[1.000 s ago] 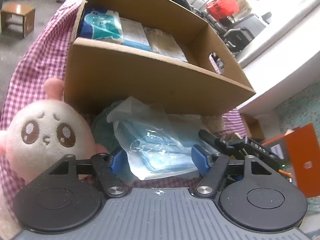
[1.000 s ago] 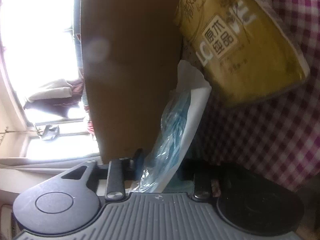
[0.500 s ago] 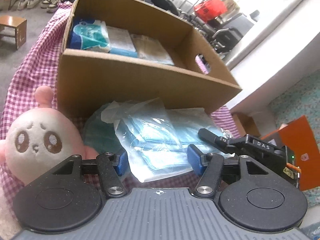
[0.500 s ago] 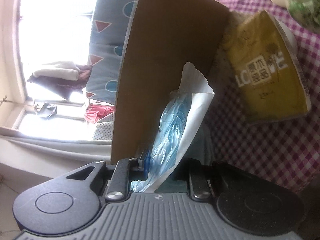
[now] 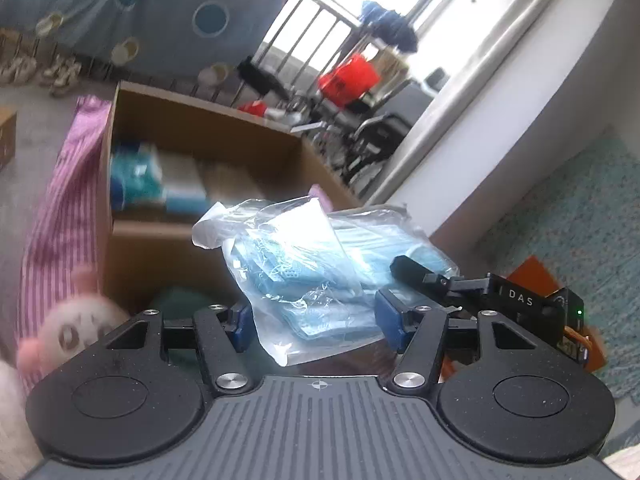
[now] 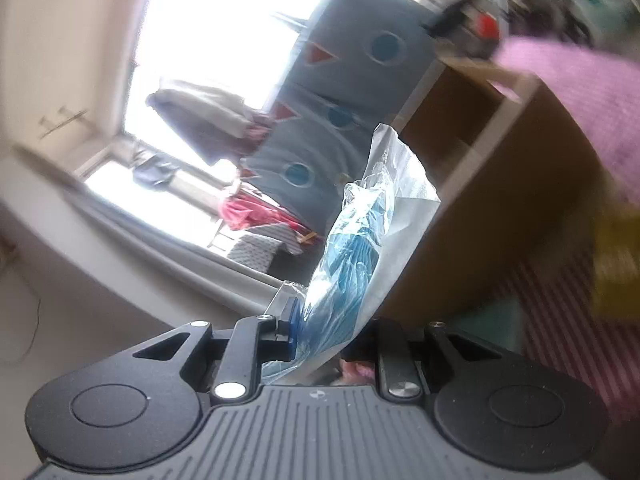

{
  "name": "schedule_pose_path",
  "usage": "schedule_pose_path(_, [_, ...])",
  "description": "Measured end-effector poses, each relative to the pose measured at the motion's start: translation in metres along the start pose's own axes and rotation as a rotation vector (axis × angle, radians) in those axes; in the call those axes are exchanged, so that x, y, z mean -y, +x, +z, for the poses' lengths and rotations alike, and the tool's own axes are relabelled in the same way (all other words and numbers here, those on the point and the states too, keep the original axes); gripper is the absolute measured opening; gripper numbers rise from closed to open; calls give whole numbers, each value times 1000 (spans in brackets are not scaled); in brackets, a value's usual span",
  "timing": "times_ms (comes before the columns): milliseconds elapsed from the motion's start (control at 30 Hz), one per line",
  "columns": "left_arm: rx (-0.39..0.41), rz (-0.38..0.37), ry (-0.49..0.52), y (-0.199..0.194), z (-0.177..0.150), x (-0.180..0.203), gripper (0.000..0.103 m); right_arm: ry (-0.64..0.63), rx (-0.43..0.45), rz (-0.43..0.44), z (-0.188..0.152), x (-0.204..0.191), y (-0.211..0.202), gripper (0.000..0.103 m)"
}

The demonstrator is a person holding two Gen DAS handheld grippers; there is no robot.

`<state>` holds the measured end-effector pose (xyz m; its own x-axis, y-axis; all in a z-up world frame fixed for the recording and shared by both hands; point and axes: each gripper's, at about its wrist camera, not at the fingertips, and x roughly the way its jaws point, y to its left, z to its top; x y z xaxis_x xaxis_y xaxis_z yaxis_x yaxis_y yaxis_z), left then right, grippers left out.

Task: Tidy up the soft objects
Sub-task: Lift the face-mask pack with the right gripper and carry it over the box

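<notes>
A clear plastic bag of blue face masks (image 5: 304, 264) hangs in the air in front of the open cardboard box (image 5: 160, 248), about level with its rim. My left gripper (image 5: 314, 322) is shut across the bag's near end, a blue pad on each side. My right gripper (image 6: 324, 332) is shut on the same bag (image 6: 356, 248) from its other edge, and its black body (image 5: 480, 292) shows at the right of the left wrist view. The box (image 6: 500, 208) stands just behind the bag in the right wrist view.
Teal and blue packs (image 5: 136, 176) lie inside the box. A pink-and-white plush toy (image 5: 68, 328) sits blurred at the lower left on the pink checked cloth (image 5: 60, 220). A yellow tissue pack (image 6: 616, 264) is a blur at the right. An orange box (image 5: 540, 280) is behind the right gripper.
Both grippers have risen with the mask bag, lifting it off the cloth to the height of the box's rim. The right wrist has rolled, so its view has turned.
</notes>
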<state>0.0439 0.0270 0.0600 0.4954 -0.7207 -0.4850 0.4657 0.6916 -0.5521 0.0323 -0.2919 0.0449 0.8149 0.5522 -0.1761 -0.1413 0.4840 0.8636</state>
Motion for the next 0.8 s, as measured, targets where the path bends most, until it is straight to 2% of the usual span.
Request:
schedule_pose_path(133, [50,-15,27,-13,23,6,60,-88,-1,27,27,-24,16,21])
schedule_pose_path(200, [69,5,44,-13,38,8,60,-97,-23,35,43,-30,31,21])
schedule_pose_path(400, [87,79,68,5,78,-2,60,20,-155,17,88,-7,90,21])
schedule_pose_path(633, [-9,188,27,60,106,-43,60,168,-307,-97,105,46,165,21])
schedule_pose_path(800, [-77,230,-12,88,113,-71,60,243,-355,-155,103,71,190,21])
